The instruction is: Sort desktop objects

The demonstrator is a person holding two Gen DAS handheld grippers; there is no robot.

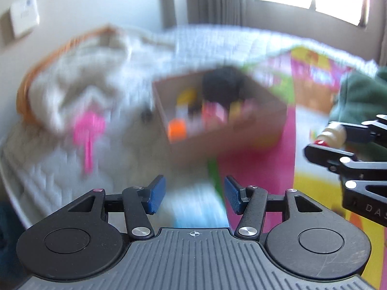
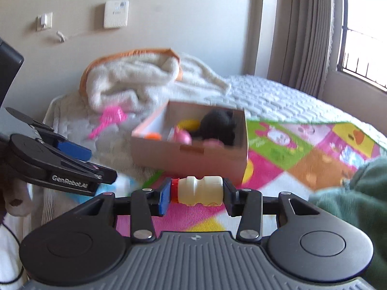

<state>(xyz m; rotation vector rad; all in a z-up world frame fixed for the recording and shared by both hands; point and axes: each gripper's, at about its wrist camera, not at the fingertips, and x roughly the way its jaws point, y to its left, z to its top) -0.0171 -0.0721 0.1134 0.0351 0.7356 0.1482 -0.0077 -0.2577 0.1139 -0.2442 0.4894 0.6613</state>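
Right gripper (image 2: 195, 192) clamps a small cream plastic bottle (image 2: 200, 191) lengthwise between its pads, red cap against the blue left pad, ribbed waist in the middle, above the colourful play mat (image 2: 314, 149). Just beyond sits an open cardboard box (image 2: 188, 157) on the bed, holding a black plush toy (image 2: 219, 123) and bright small items. Left gripper (image 1: 194, 194) stands partly open with nothing pressed between its blue pads
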